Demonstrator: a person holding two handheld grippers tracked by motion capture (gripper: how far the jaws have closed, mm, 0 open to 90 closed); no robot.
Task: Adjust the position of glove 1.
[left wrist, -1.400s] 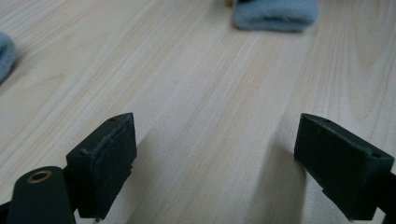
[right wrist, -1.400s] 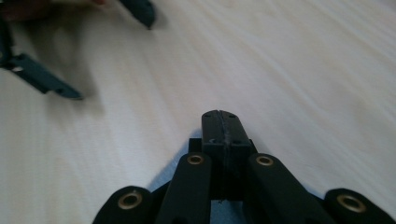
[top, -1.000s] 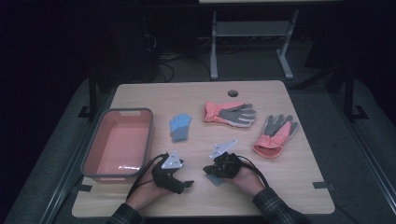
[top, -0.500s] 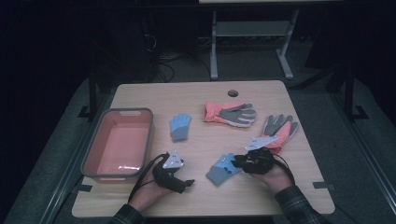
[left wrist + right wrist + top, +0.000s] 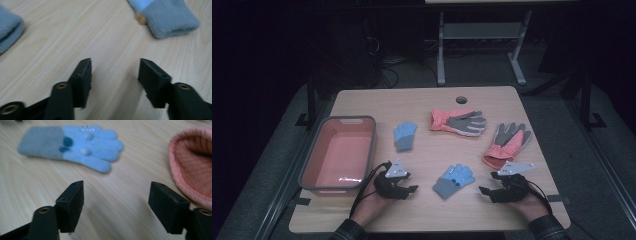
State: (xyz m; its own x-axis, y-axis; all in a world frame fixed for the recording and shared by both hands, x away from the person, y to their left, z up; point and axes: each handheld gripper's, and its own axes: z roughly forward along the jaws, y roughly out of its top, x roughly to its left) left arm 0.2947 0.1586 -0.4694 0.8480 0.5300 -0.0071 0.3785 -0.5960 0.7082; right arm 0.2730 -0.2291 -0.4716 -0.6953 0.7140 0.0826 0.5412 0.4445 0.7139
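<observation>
Blue glove [image 5: 454, 180] on table, between both claws, untouched

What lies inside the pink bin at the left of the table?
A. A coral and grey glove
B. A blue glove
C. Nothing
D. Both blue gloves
C: the high view shows the pink bin with a bare floor, while both blue gloves and both coral and grey gloves lie on the table.

Wooden table [image 5: 427, 107] with four gloves [image 5: 454, 180] (two blue) and pink bin [image 5: 339, 152]
</observation>
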